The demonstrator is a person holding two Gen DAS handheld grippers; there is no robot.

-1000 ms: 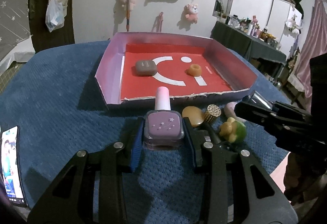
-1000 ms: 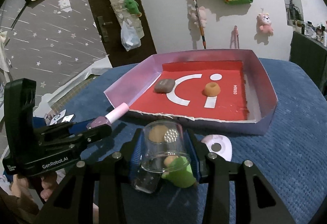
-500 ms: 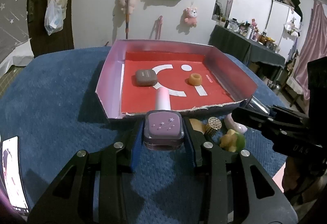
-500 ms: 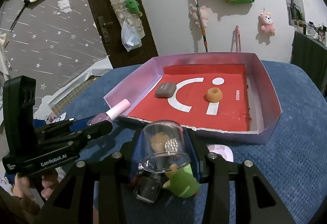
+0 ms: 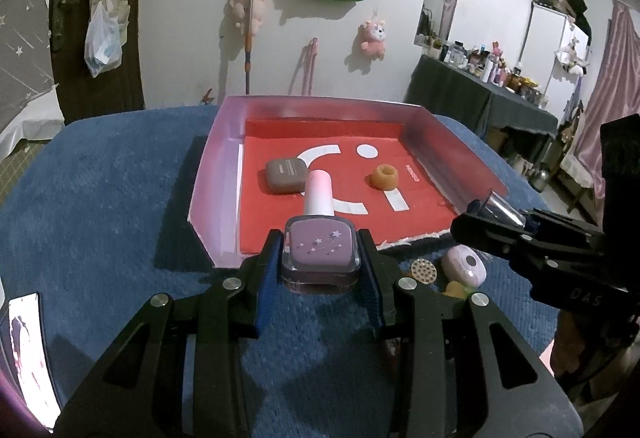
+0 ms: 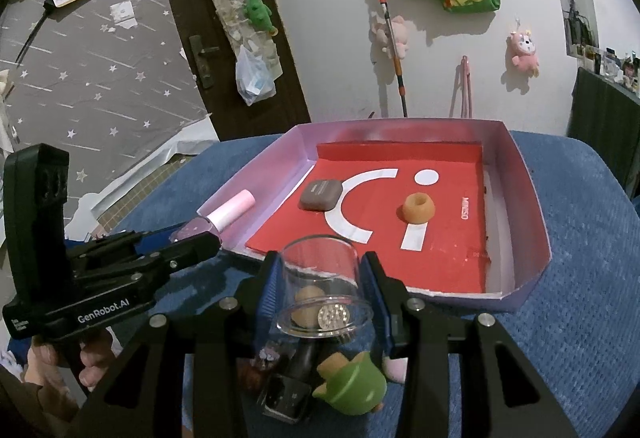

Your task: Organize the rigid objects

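Note:
My left gripper (image 5: 320,262) is shut on a lilac nail polish bottle (image 5: 319,254) with a pink cap, held above the blue cloth just before the near wall of the pink tray (image 5: 216,198). The same bottle (image 6: 224,216) shows in the right wrist view at the left gripper's (image 6: 192,238) tip. My right gripper (image 6: 320,290) is shut on a clear plastic cup (image 6: 320,278), also raised near the tray's front edge (image 6: 532,278). On the tray's red floor lie a brown case (image 5: 285,175) and an orange ring (image 5: 385,176).
On the cloth below the grippers lie a green toy (image 6: 352,384), a dark bottle (image 6: 288,394), a tan round piece (image 6: 306,304), a gold studded disc (image 5: 424,271) and a lilac oval thing (image 5: 464,265). A phone (image 5: 26,354) lies at the left edge. A hand (image 6: 80,362) grips the left handle.
Both grippers have risen and moved toward the tray with the bottle and the cup held. The tray and its contents now appear nearer; the loose items sit lower in view.

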